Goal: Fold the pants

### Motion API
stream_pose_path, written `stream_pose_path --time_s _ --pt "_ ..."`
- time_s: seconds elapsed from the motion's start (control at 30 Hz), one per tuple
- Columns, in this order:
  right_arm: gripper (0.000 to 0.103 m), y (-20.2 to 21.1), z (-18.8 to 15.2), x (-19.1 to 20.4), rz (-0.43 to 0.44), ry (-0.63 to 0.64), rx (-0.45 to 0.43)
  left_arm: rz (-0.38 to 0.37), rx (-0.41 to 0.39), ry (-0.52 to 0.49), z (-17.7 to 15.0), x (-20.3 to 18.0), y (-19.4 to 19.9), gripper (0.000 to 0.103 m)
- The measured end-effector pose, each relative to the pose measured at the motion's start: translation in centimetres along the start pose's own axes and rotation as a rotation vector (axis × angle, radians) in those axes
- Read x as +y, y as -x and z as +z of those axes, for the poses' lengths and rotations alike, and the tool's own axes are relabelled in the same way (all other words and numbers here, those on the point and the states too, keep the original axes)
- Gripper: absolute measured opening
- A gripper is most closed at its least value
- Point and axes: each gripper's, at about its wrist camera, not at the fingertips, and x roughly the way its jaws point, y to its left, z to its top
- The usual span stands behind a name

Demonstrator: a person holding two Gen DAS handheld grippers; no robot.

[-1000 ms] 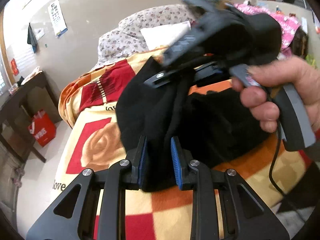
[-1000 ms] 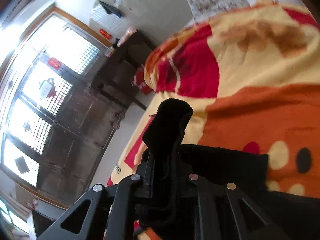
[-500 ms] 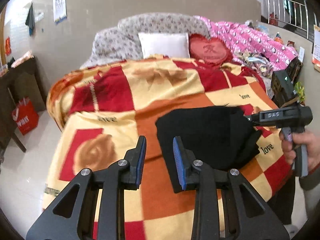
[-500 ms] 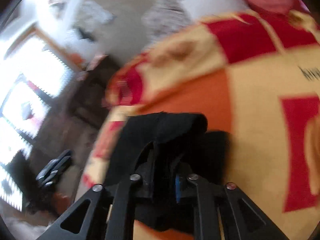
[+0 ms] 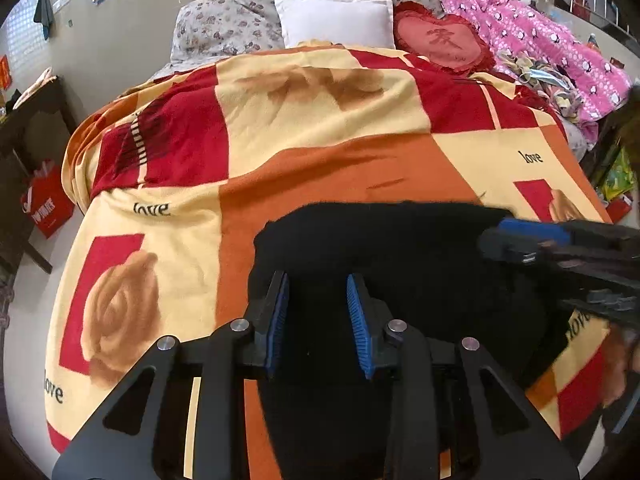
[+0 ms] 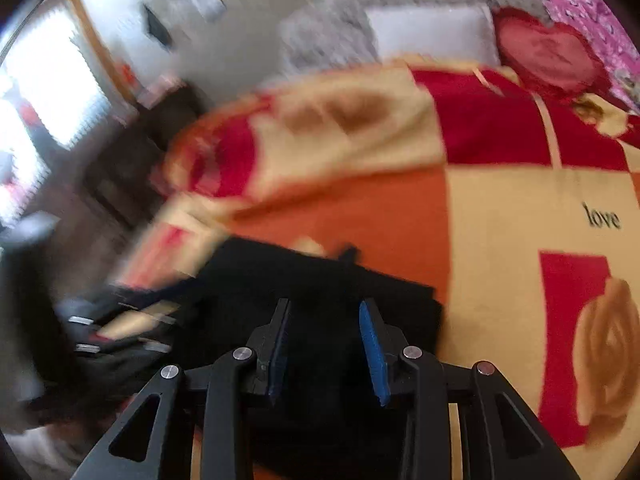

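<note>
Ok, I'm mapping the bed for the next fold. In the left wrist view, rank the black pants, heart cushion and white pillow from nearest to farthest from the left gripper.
1. black pants, right under the left gripper.
2. heart cushion, far right by the headboard.
3. white pillow, far centre; nearly level with the cushion, so the last two are close.

Both wrist cameras looked down close over the bed (image 5: 320,128) toward its headboard, sharing the black pants (image 5: 400,248) and white pillow (image 5: 334,20).

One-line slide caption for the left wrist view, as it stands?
Open left gripper poised above black pants lying folded on a checked blanket, right gripper at their right edge.
</note>
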Motion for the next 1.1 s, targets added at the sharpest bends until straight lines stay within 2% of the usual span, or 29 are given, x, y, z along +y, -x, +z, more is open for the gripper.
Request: stream_pose_path --time_s 0.17,0.33,0.5,0.6,0.67,0.8,0.93,1.03,1.1 --pt "0.033 -1.1 1.6 -0.7 -0.023 -0.034 -0.005 0.023 -0.003 0.001 0.6 -0.1 -0.5 0.030" --pt "0.033 2.3 1.2 1.8 0.003 0.046 -0.044 0.017 -0.003 0.012 0.6 0.1 -0.6 0.030" --pt "0.033 3.2 -2.5 3.6 -0.049 0.158 0.028 0.015 -0.005 0.021 0.4 0.1 -0.6 0.030" --pt "0.034 4.1 -5.4 3.2 -0.129 0.207 0.025 0.007 -0.009 0.022 0.2 0.2 -0.5 0.030" --pt "0.039 4.6 -6.1 2.2 -0.116 0.165 0.027 0.008 -0.010 0.025 0.2 0.2 -0.5 0.030" --pt "0.039 5.6 -6.1 0.5 -0.067 0.072 0.020 0.010 -0.004 0.033 0.2 0.2 -0.4 0.030" --pt "0.043 7.2 -5.7 -0.1 -0.060 0.024 -0.037 -0.060 0.031 0.084 0.1 1.4 0.5 0.030" --pt "0.045 5.5 -5.9 -1.0 -0.016 -0.027 0.002 -0.089 0.040 0.123 -0.4 2.5 1.2 0.031" --pt "0.048 4.3 -6.2 -1.8 0.038 -0.077 0.016 -0.115 0.051 0.153 -0.8 3.2 1.5 0.047"
